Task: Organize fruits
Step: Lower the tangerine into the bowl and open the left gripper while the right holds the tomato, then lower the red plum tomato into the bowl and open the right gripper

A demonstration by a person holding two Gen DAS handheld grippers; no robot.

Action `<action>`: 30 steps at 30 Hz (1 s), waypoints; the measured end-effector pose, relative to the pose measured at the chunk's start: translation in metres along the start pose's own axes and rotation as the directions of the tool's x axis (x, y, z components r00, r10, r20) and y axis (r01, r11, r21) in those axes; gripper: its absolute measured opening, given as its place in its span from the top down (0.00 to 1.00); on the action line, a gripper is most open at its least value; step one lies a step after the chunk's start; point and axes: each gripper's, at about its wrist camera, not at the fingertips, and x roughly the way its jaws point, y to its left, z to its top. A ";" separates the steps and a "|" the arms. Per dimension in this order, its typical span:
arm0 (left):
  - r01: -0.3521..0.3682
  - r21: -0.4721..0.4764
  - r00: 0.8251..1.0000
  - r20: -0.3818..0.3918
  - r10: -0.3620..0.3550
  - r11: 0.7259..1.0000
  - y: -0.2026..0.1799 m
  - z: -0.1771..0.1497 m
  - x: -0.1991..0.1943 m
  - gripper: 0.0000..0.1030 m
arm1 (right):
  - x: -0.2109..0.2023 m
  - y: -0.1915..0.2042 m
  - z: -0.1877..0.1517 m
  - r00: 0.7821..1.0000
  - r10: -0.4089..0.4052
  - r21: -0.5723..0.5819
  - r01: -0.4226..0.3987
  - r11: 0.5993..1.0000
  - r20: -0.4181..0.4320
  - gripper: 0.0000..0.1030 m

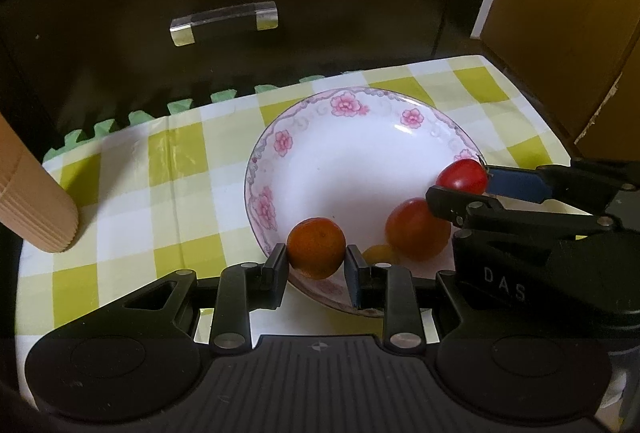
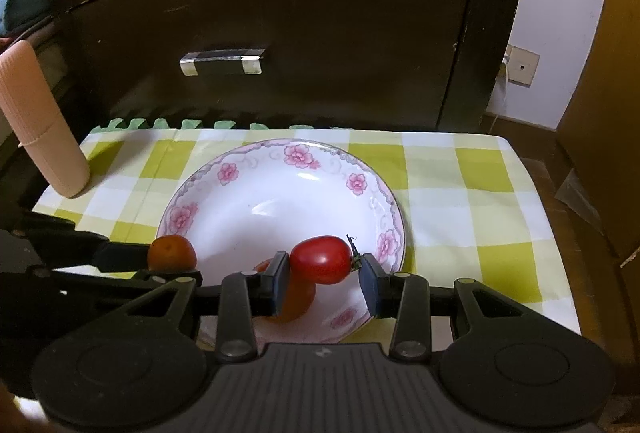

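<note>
A white bowl with pink flowers (image 1: 352, 121) (image 2: 256, 169) sits on a yellow-checked cloth. My left gripper (image 1: 317, 261) is shut on a small orange (image 1: 316, 247) over the bowl's near rim; the orange also shows in the right wrist view (image 2: 172, 252). My right gripper (image 2: 323, 273) is shut on a red cherry tomato (image 2: 322, 259) above the bowl; it shows in the left wrist view (image 1: 462, 175) too. A larger red-orange tomato (image 1: 416, 229) (image 2: 296, 299) and a small yellow fruit (image 1: 380, 253) lie in the bowl.
A tan ribbed cylinder (image 1: 32, 201) (image 2: 44, 137) leans at the cloth's left edge. A dark cabinet with a clear handle (image 1: 224, 21) (image 2: 222, 61) stands behind the table. A green foam mat edge (image 1: 132, 117) lines the back.
</note>
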 end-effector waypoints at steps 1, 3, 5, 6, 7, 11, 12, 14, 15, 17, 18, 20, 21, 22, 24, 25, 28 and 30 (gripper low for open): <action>-0.005 0.002 1.000 0.002 0.005 1.000 0.000 0.000 0.000 0.64 | 0.001 0.000 0.000 1.000 0.001 0.000 -0.001 1.000 0.002 0.64; -0.010 0.005 1.000 0.004 0.010 1.000 0.000 0.000 0.000 0.64 | 0.002 0.000 0.001 1.000 0.004 -0.002 -0.004 1.000 0.007 0.64; -0.011 0.009 1.000 0.004 0.011 1.000 0.000 0.000 0.001 0.64 | 0.004 0.001 0.002 1.000 0.006 0.000 -0.006 1.000 0.010 0.64; -0.011 0.013 1.000 0.004 0.011 1.000 0.000 -0.001 0.001 0.62 | 0.005 0.001 0.003 1.000 0.006 0.004 -0.006 1.000 0.010 0.64; -0.014 0.018 1.000 0.006 0.014 1.000 -0.001 -0.001 0.001 0.61 | 0.005 0.001 0.004 1.000 0.006 0.009 -0.006 1.000 0.010 0.64; -0.018 0.030 1.000 0.011 0.018 0.999 -0.002 -0.001 0.001 0.55 | 0.006 0.000 0.006 1.000 0.010 0.023 -0.010 1.000 0.010 0.64; -0.018 0.033 1.000 0.012 0.017 0.999 -0.002 -0.002 0.001 0.55 | 0.007 -0.001 0.006 1.000 0.011 0.028 -0.011 1.000 0.011 0.64; -0.020 0.037 1.000 0.014 0.020 0.999 -0.003 -0.002 0.000 0.54 | 0.006 -0.001 0.006 1.000 0.013 0.031 -0.014 0.999 0.013 0.64; -0.020 0.038 1.000 0.016 0.020 0.999 -0.003 -0.002 0.000 0.54 | 0.006 0.000 0.006 1.000 0.010 0.029 -0.010 1.000 0.018 0.64; -0.019 0.040 1.000 0.019 0.019 0.999 -0.004 -0.001 -0.001 0.52 | 0.005 0.000 0.006 1.000 0.010 0.028 -0.011 1.000 0.022 0.64; -0.020 0.044 1.000 0.022 0.019 0.999 -0.004 -0.001 -0.002 0.52 | 0.005 0.001 0.006 1.000 0.014 0.030 -0.014 0.999 0.024 0.64; -0.027 0.055 0.999 0.031 0.025 0.998 -0.006 -0.001 -0.005 0.51 | 0.003 0.002 0.007 0.999 0.016 0.028 -0.017 0.999 0.031 0.64; -0.030 0.061 0.999 0.035 0.028 0.998 -0.006 -0.001 -0.006 0.49 | 0.002 0.003 0.007 0.999 0.019 0.026 -0.020 0.999 0.032 0.64; -0.033 0.065 0.999 0.038 0.030 0.997 -0.007 -0.001 -0.008 0.47 | 0.001 0.004 0.007 0.999 0.020 0.024 -0.021 0.999 0.035 0.64; -0.036 0.067 0.998 0.045 0.033 0.997 -0.006 -0.002 -0.010 0.47 | -0.001 0.007 0.007 0.999 0.020 0.017 -0.021 1.000 0.043 0.64; -0.037 0.068 0.998 0.047 0.034 0.997 -0.006 -0.002 -0.012 0.47 | -0.002 0.007 0.008 0.999 0.019 0.013 -0.019 1.000 0.048 0.64; -0.043 0.067 0.998 0.054 0.039 0.997 -0.005 -0.003 -0.016 0.47 | -0.006 0.008 0.008 0.998 0.018 0.012 -0.018 1.000 0.058 0.64; -0.046 0.068 0.997 0.059 0.042 0.997 -0.006 -0.004 -0.019 0.46 | -0.009 0.008 0.008 0.998 0.016 0.017 -0.017 1.000 0.065 0.64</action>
